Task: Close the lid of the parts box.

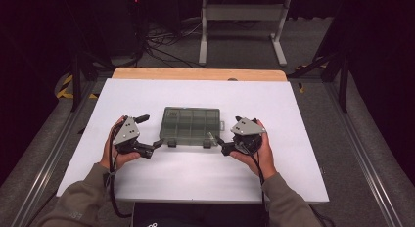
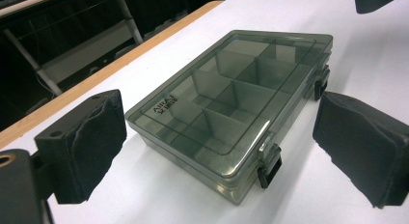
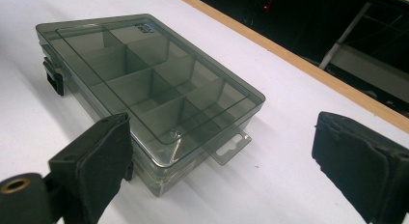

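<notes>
A smoky see-through compartment box (image 1: pixel 191 125) lies shut in the middle of the white table (image 1: pixel 195 173). Two black latches (image 1: pixel 171 143) sit on its near side. My left gripper (image 1: pixel 151 130) is open at the box's left end, not touching it. In the left gripper view the box (image 2: pixel 231 103) lies ahead of the black pads (image 2: pixel 87 142), with a latch (image 2: pixel 269 168) nearest. My right gripper (image 1: pixel 222 137) is open at the box's right end. In the right gripper view the box (image 3: pixel 144 84) and its hang tab (image 3: pixel 229 144) lie between and beyond the pads (image 3: pixel 361 161).
A wooden strip (image 1: pixel 198 74) runs along the table's far edge. Beyond it on the floor stand a white metal frame (image 1: pixel 242 21) and a tangle of cables (image 1: pixel 166 41). Bare white table lies all round the box.
</notes>
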The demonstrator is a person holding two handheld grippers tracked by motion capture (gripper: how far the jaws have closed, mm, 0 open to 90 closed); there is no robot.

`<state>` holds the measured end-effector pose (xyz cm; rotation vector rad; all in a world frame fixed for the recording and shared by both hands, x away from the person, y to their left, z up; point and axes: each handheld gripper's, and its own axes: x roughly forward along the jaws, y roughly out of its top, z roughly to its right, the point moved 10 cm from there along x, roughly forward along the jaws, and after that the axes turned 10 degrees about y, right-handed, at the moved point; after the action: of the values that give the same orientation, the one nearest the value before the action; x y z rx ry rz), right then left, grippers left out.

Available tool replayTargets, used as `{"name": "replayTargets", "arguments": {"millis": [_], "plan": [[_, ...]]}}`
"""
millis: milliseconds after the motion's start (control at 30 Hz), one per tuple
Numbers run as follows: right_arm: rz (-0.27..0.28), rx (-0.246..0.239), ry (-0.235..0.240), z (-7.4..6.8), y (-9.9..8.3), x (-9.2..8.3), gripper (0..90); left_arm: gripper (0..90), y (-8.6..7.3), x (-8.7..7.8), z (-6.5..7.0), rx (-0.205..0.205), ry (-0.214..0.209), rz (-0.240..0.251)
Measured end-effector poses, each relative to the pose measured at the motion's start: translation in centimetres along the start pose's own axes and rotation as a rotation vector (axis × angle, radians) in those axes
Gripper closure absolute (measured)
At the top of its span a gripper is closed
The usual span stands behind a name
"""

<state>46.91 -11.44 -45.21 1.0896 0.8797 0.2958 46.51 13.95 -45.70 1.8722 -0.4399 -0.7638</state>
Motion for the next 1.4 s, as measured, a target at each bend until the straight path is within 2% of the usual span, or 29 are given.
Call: {"name": "replayTargets", "arguments": {"millis": [167, 267, 433, 733, 833, 1100, 1400], "plan": [[-0.004, -0.011, -0.001, -0.1, -0.2, -0.4, 7.9, 5.5, -0.1, -0.4, 0.1, 0.011, -0.002, 0.002], [-0.013, -0.016, 0.001, -0.2, -0.5, -0.5, 7.9, 5.5, -0.1, -0.6, 0.3, 0.005, -0.003, 0.002], [-0.01, -0.029, -0.004, -0.5, -0.8, -0.9, 8.5, 5.5, -0.3, -1.1, 0.5, 0.025, 0.002, -0.005], [-0.025, -0.041, -0.012, -0.5, -1.3, -2.1, 8.3, 5.3, -0.6, -1.9, 1.2, 0.032, -0.013, -0.006], [-0.03, -0.042, -0.014, -0.6, -1.6, -2.5, 8.3, 5.8, -0.8, -2.2, 1.1, 0.034, 0.001, -0.006], [-0.037, -0.043, -0.012, -0.9, -2.3, -3.3, 8.3, 6.1, -1.4, -2.9, 1.4, 0.038, -0.006, -0.017], [-0.048, -0.039, -0.04, -0.4, -3.6, -4.6, 8.4, 5.9, -2.2, -3.7, 1.7, 0.037, -0.01, -0.032]]}}
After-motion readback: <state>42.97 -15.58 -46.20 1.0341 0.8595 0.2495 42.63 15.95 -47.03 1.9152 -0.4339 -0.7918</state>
